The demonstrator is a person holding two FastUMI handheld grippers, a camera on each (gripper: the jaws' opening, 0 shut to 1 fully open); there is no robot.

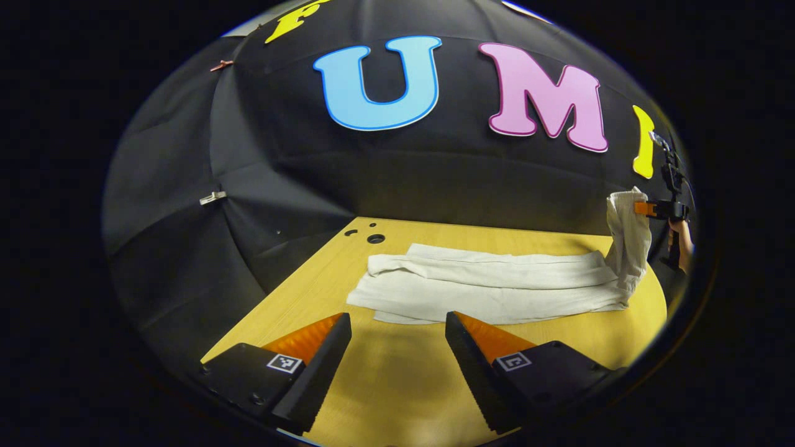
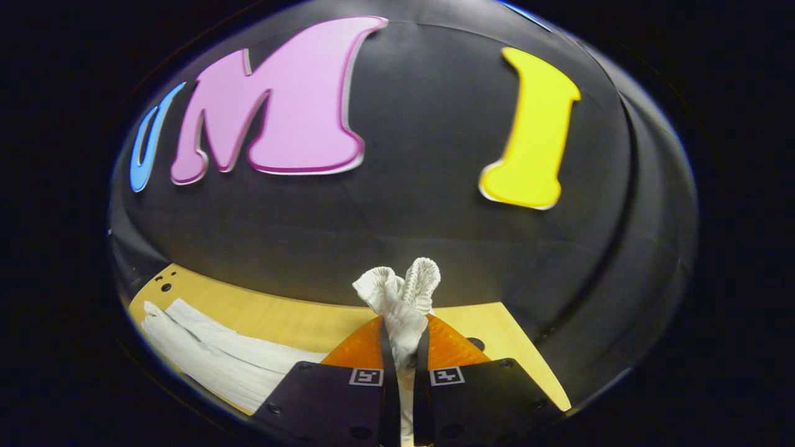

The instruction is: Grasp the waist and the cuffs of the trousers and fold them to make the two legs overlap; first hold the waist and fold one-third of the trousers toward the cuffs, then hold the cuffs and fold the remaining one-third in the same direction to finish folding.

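Right gripper (image 2: 404,347) pinches trousers (image 1: 497,285); left gripper (image 1: 397,329) apart

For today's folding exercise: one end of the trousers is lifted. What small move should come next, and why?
Probably carry the right gripper, shut on the lifted end, over the trousers toward their far end to lay down the first third. That end already hangs clear of the table while the rest lies flat. The left gripper is open, short of the cloth, and could wait.

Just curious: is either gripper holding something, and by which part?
The right gripper pinches the white cloth trousers at one lifted end; the left gripper holds nothing.
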